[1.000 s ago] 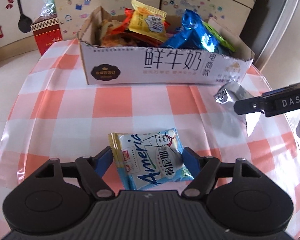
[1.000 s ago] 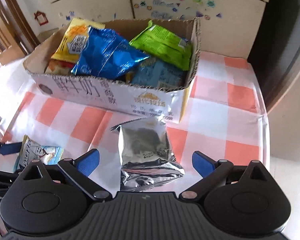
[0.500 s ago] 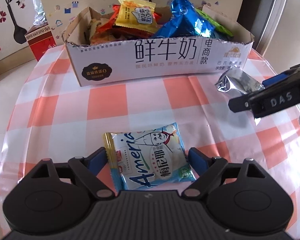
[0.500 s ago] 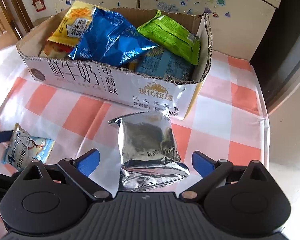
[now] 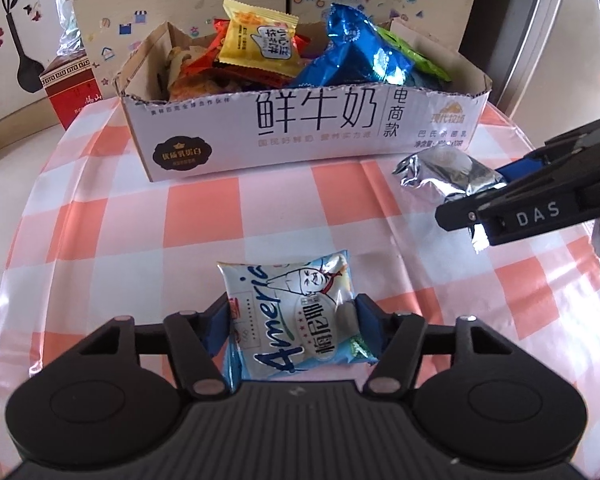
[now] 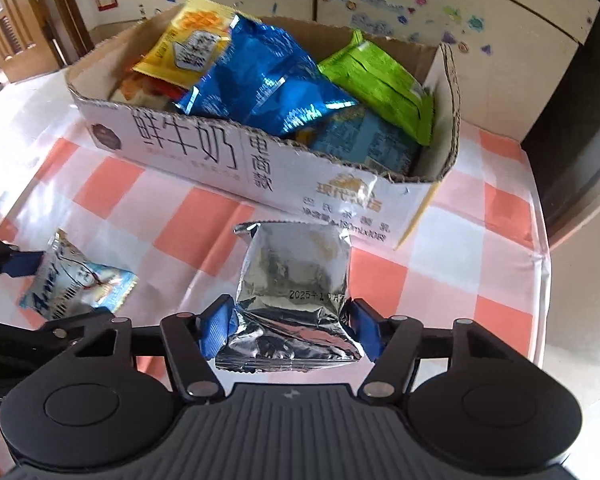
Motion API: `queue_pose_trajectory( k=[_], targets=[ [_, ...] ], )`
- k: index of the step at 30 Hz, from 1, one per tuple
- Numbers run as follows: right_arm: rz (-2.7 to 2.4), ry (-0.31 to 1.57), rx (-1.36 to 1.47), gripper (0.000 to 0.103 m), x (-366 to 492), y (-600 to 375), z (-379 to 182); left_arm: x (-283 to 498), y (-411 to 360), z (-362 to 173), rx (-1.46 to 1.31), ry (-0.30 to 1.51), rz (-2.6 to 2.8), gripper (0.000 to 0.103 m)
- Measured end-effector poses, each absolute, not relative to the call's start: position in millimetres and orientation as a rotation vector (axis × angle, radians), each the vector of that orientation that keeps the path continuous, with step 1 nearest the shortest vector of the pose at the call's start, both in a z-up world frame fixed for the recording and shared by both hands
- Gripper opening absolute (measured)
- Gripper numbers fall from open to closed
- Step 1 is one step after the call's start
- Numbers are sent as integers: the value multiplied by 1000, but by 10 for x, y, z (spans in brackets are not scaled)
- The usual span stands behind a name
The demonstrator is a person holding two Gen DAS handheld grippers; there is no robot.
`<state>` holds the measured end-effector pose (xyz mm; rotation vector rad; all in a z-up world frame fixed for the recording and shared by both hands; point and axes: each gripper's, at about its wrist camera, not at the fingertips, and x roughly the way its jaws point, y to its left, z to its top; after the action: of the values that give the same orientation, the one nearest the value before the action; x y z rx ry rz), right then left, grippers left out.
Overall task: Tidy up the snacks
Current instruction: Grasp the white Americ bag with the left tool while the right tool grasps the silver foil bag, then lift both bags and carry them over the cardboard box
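A white cardboard box (image 5: pixel 308 132) full of snack bags stands at the back of the checked table; it also shows in the right wrist view (image 6: pixel 236 164). My left gripper (image 5: pixel 290 320) is shut on a light blue snack packet (image 5: pixel 296 312), its blue pads pressing both sides. That packet shows at the left of the right wrist view (image 6: pixel 76 284). My right gripper (image 6: pixel 292 328) is shut on a crinkled silver foil packet (image 6: pixel 296 280), in front of the box's right end. The silver packet shows in the left wrist view (image 5: pixel 448 172) too.
A red carton (image 5: pixel 74 92) stands at the table's back left corner. The orange-and-white checked cloth (image 5: pixel 204 216) covers the table. A dark door frame (image 6: pixel 572 128) rises close beyond the table's right edge. Cabinets with stickers stand behind the box.
Both grippers closed: the left onto the light blue packet, the right onto the silver packet. Both packets now look lifted slightly and nearer the box.
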<state>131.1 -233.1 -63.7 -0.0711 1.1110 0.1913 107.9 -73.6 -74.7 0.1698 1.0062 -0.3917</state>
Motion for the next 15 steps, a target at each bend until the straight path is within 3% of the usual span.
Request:
queue_pose_trajectory(
  k=[15],
  targets=[
    [246,1050,-49,68,1274,-2404,-376,985,-600,-462,138,919,-394,62]
  ],
)
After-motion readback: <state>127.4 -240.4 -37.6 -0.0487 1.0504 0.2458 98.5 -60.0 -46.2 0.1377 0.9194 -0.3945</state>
